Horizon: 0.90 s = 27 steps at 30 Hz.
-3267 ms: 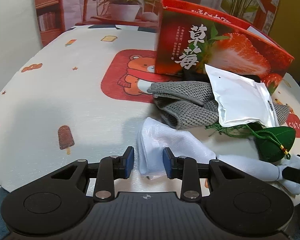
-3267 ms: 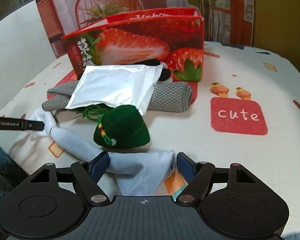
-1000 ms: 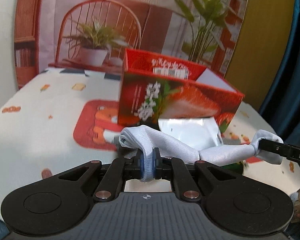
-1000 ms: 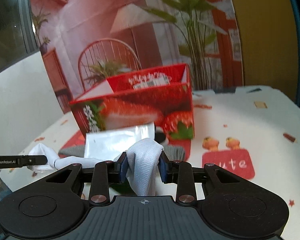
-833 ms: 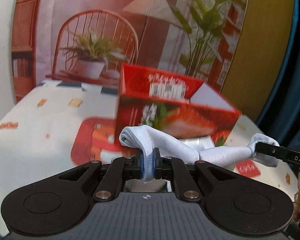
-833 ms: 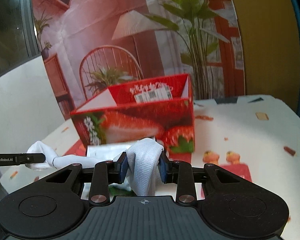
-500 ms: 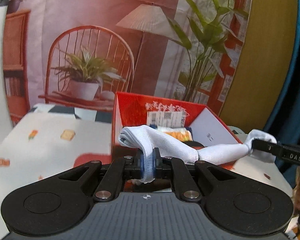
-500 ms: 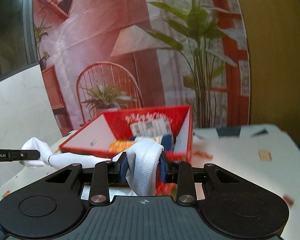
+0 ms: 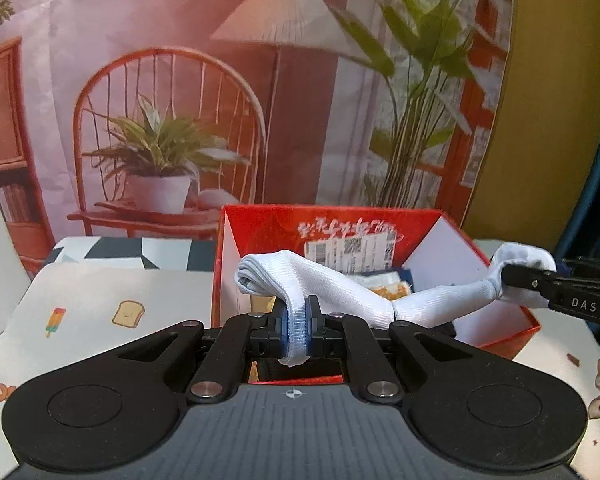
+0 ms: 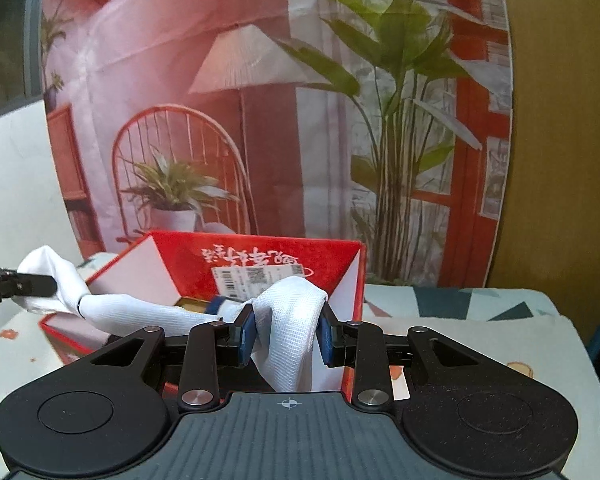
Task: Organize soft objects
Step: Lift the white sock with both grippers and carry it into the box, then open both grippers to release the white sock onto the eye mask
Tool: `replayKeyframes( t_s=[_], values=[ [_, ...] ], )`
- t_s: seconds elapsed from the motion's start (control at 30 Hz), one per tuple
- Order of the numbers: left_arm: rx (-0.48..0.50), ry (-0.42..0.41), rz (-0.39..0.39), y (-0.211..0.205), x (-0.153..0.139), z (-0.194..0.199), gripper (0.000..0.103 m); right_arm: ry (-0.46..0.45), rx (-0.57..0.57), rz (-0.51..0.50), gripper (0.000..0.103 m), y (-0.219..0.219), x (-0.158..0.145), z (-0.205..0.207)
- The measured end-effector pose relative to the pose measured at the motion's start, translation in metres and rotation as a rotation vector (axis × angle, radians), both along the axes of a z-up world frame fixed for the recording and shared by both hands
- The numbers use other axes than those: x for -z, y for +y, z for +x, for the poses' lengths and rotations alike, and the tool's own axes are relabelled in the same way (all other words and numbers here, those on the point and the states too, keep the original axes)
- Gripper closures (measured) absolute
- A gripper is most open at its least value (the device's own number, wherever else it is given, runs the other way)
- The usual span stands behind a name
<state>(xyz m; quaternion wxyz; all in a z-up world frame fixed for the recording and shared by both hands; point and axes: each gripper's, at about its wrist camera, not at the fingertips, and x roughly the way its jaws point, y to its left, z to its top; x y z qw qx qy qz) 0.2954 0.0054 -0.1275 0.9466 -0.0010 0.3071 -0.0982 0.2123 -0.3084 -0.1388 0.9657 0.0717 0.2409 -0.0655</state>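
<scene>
White sock (image 9: 340, 280), red box (image 9: 380, 220) – white inside, cream cartoon-print tablecloth (image 9: 100, 300)

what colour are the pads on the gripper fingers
Blue pads, clearest in the right wrist view, pressed against the white cloth.

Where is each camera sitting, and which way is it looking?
Left wrist: sits on the left gripper, looking forward over its shut jaws at the white cloth and open red box; the right gripper's tip shows at right.
Right wrist: sits on the right gripper, looking forward at the same cloth and box; the left gripper's tip shows at left.
Shared: cloth, box, patterned table, printed backdrop.
</scene>
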Motion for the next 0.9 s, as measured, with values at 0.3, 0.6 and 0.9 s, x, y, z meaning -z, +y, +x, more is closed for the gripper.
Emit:
replayKeyframes(
  t_s=[0.3, 0.6, 0.9],
  values=[
    [0.038, 0.090, 0.069, -0.008, 0.020, 0.027, 0.094, 0.063, -0.023, -0.001, 0.074, -0.002, 0.017, 0.025],
    [0.065, 0.176, 0.105, -0.010, 0.038, 0.047, 0.094, 0.157, -0.105, -0.038, 0.074, 0.015, 0.030, 0.053],
    [0.107, 0.228, 0.128, -0.019, 0.049, 0.058, 0.094, 0.236, -0.145, -0.043, 0.074, 0.034, 0.042, 0.072]
  ],
)
